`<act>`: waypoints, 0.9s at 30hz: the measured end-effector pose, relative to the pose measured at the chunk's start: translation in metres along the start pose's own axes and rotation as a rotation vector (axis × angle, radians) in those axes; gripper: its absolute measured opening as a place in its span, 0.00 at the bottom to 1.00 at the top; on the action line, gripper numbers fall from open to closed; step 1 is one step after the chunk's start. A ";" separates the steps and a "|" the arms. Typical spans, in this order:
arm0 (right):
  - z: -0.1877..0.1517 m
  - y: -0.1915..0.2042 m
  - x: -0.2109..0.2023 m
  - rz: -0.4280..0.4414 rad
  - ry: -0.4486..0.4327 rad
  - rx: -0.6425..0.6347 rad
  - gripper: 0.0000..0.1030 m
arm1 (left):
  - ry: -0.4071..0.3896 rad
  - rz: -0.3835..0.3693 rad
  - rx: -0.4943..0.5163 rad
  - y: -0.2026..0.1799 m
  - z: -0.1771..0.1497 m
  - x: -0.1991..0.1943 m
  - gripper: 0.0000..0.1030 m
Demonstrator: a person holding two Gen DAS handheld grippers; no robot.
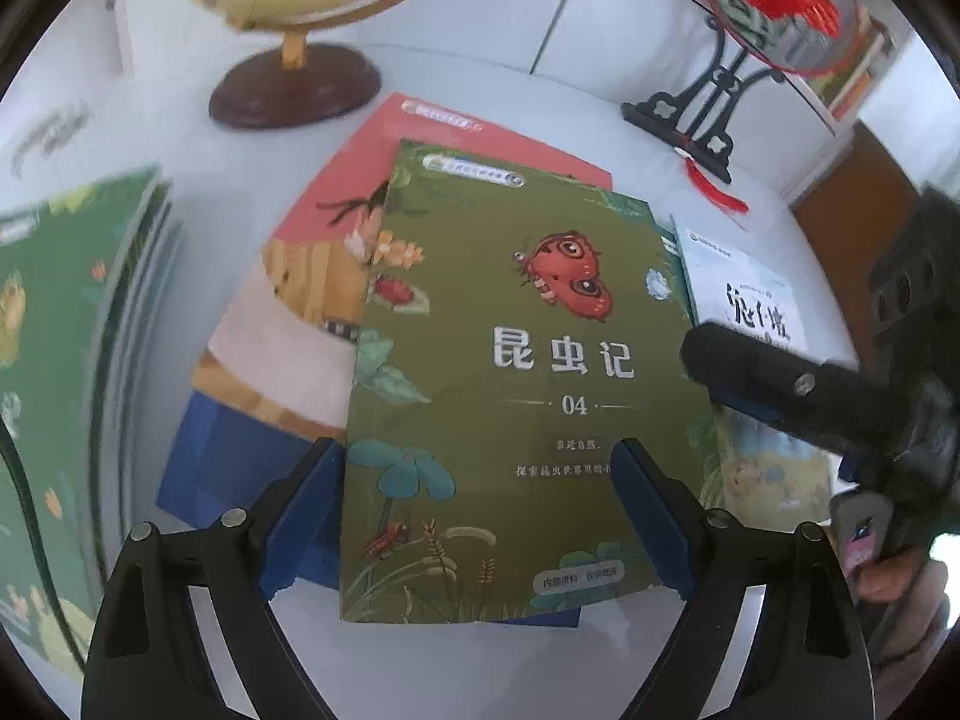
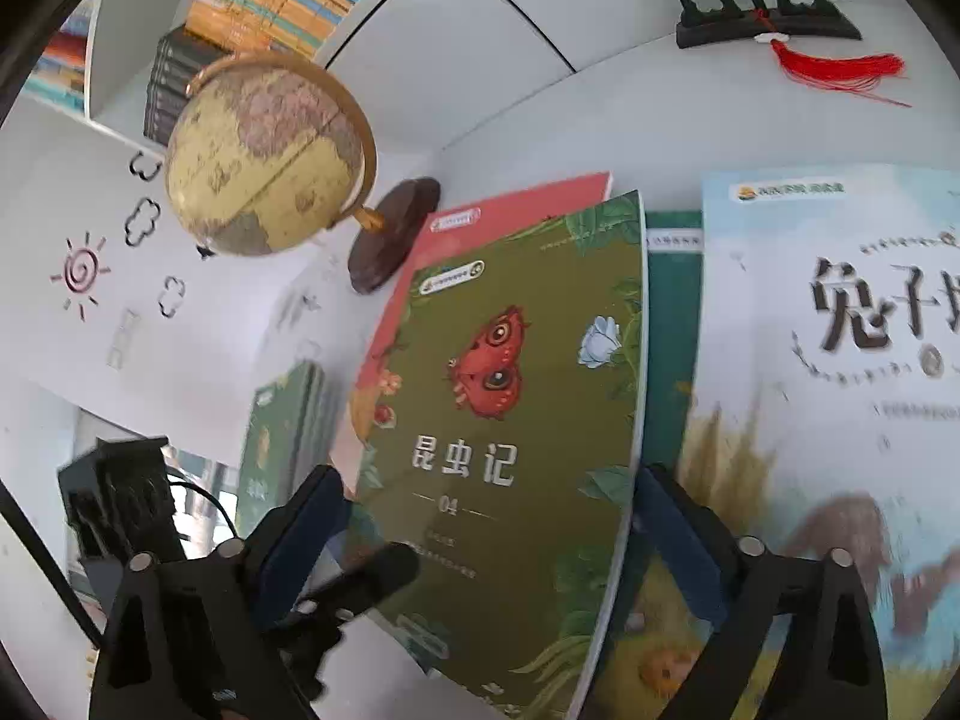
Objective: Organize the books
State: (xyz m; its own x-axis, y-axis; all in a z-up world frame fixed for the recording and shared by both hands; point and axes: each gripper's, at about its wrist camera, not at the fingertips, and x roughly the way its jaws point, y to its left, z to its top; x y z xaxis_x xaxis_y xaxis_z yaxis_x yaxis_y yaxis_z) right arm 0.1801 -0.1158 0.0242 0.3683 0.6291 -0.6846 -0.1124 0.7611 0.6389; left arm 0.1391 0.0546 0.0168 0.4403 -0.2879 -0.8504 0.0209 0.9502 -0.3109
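Observation:
A green book with a red butterfly on its cover (image 1: 528,360) (image 2: 510,420) lies face up, partly on a red-and-blue book (image 1: 360,192) (image 2: 510,204). My left gripper (image 1: 477,456) hovers open over the green book's lower half, one pad at each side. My right gripper (image 2: 489,486) is open too and straddles the same book from the right. One of its fingers (image 1: 756,369) reaches over the book's right edge. A left finger (image 2: 372,576) shows above the cover. Neither gripper's pads press on the book.
A white-and-blue book (image 1: 744,294) (image 2: 840,360) lies to the right over a dark green one (image 2: 669,330). Several green books (image 1: 60,360) (image 2: 282,438) stand at the left. Behind are a globe (image 1: 294,84) (image 2: 264,162), a black fan stand (image 1: 702,114) (image 2: 762,18) and a full bookshelf (image 2: 270,0).

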 end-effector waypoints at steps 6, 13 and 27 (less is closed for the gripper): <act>-0.004 0.035 0.021 -0.257 -0.017 -0.162 0.95 | -0.025 0.062 0.030 -0.006 0.000 0.007 0.84; 0.004 0.010 0.010 -0.066 -0.009 -0.015 0.73 | -0.037 0.117 -0.077 0.024 -0.008 -0.012 0.63; -0.024 -0.040 -0.015 0.328 0.015 0.176 0.20 | -0.060 0.201 -0.045 0.031 -0.010 -0.011 0.57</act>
State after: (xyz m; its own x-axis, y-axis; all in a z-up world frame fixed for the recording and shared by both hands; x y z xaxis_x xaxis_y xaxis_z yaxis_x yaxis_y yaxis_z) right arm 0.1573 -0.1515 0.0004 0.3254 0.8380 -0.4380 -0.0610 0.4808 0.8747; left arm 0.1262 0.0864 0.0125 0.4840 -0.0847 -0.8710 -0.1125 0.9810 -0.1578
